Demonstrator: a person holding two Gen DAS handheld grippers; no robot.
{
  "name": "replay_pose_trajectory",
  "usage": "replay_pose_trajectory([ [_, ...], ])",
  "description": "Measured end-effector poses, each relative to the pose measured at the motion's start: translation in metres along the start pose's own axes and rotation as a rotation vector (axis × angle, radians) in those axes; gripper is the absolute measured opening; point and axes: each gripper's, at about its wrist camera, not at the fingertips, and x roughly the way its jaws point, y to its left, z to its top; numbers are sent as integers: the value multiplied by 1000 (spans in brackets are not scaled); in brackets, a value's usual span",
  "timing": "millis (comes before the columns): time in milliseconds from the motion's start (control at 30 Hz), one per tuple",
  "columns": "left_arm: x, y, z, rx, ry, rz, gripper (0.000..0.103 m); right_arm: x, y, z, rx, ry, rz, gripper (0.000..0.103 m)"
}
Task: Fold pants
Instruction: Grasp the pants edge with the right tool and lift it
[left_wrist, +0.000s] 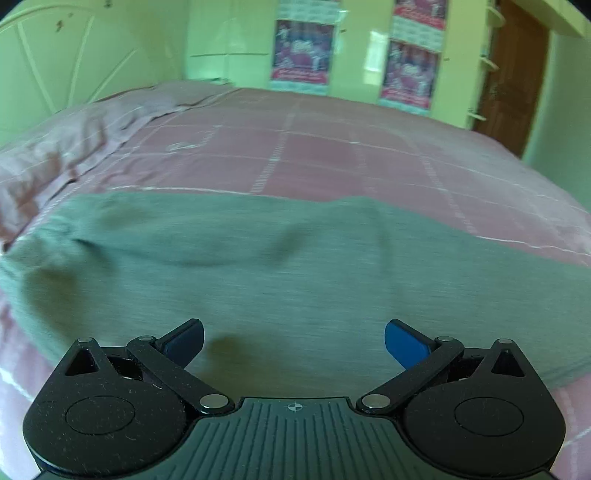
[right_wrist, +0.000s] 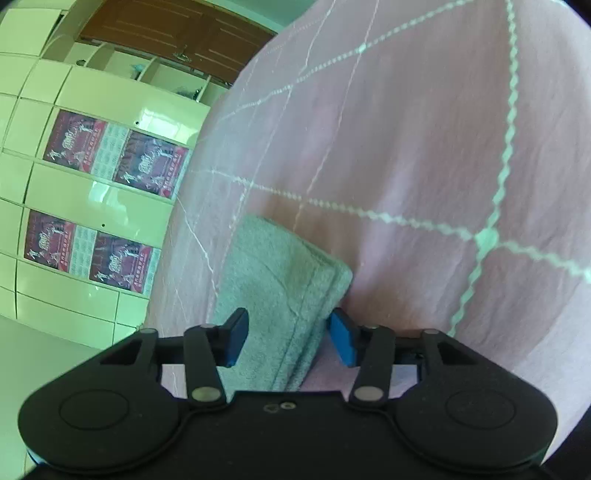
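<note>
Grey-green pants (left_wrist: 258, 266) lie spread in a wide band across the pink bed (left_wrist: 332, 155). My left gripper (left_wrist: 293, 341) hovers just over their near part, jaws wide open and nothing between them. In the right wrist view a folded end of the pants (right_wrist: 280, 266), several layers thick, runs back between the fingers of my right gripper (right_wrist: 288, 339). The view is rolled: one blue pad lies on the cloth's top face, the other against its stacked edge next to the sheet (right_wrist: 406, 147). Both pads press on the fabric.
A pink pillow (left_wrist: 74, 133) lies at the bed's far left below a pale headboard (left_wrist: 55, 62). Beyond the bed stand glossy cupboards with posters (left_wrist: 303, 51), also in the right wrist view (right_wrist: 92, 147). A brown door (left_wrist: 513, 74) is at far right.
</note>
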Motion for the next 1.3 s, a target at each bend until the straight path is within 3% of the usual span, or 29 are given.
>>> replay_pose_trajectory([
  [133, 5, -106, -14, 141, -46, -89, 103, -1, 7, -6, -57, 30, 23, 26],
  [200, 16, -152, -24, 228, -10, -107, 103, -5, 7, -4, -84, 10, -7, 12],
  [233, 23, -164, -30, 251, 4, -74, 103, -9, 4, -1, -70, -5, -14, 2],
  [333, 23, -148, -35, 161, 0, -87, 103, -15, -3, 4, -53, -18, -6, 2],
  [433, 16, -133, -31, 154, 22, -82, 103, -19, 1, 1, -87, -21, 19, 3],
  [500, 7, -137, -20, 79, 21, -81, 103, -21, -2, 0, -49, -40, 50, 11],
  [600, 1, -177, -9, 56, -35, -188, 103, -17, -6, 0, -7, -27, 63, 15],
  [700, 8, -235, -13, 111, 3, -262, 103, -17, -7, 1, -2, -22, 75, 15],
  [800, 23, -284, -37, 221, 95, -192, 103, -17, -9, 1, 5, -8, 76, 15],
  [833, 23, -291, -45, 257, 61, -157, 103, -17, -9, 1, 0, -7, 73, 15],
  [967, 13, -287, -48, 230, 40, -159, 103, -17, -7, 0, -7, -11, 67, 15],
  [1067, -3, -277, -43, 125, -2, -125, 103, -18, -8, -1, 0, -28, 64, 15],
  [1133, 6, -277, -46, 147, 30, -90, 103, -18, -5, -3, -12, -45, 53, 15],
  [1300, 6, -280, -49, 159, 14, -79, 103, -24, -1, -4, -42, -100, 32, 15],
])
